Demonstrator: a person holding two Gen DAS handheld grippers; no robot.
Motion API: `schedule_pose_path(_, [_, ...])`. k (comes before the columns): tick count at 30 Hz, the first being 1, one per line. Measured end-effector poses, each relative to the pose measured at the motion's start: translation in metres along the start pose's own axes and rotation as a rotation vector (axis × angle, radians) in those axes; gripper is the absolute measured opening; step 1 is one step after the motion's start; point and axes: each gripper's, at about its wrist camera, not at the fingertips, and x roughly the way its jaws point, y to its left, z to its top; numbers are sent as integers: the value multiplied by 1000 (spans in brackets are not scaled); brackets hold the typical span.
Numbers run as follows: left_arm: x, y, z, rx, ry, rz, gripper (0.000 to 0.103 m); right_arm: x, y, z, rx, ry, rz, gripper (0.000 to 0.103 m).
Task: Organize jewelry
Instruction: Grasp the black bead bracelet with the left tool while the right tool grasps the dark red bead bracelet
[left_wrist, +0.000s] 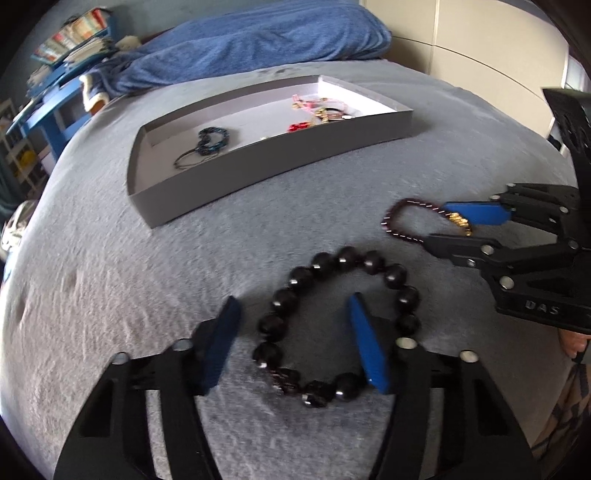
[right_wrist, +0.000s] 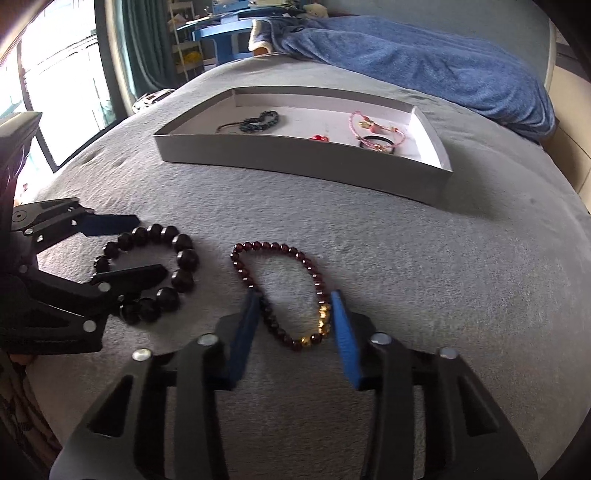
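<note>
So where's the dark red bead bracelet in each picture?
Left wrist view: red bracelet at the right, in the right gripper.
Right wrist view: bracelet low in the middle, between that gripper's fingers.
Shared landmark: the grey tray, beyond it in both.

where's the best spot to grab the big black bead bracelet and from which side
Judging by its pose, pinch one side of the black bracelet across the string of beads, coming from above. It lies flat as an open ring on the grey blanket, so one finger can drop inside the ring and the other outside, as the left hand-held gripper straddles it now.
</note>
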Motion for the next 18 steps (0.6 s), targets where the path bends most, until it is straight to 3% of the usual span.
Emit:
schedule_pose_path(2, [-2, -3, -1, 13, -5, -12, 44, -1, 2, 0, -9, -4, 12, 24])
schedule_pose_path(6, [-3, -4, 0, 7, -10, -37, 35, -2, 5, 0, -17, -9, 25, 19])
schedule_pose_path(16, [-2, -2, -1, -1, -12, -50, 36, -4, 3, 1, 4, -15, 58, 11])
schedule_pose_path(17, [-4, -1, -1, -6, -16, -57, 33, -4, 2, 1, 8, -16, 62, 11])
schedule_pose_path(18, [-4, 0, -1, -9, -21, -60, 23, -4, 2, 1, 10, -17, 64, 11])
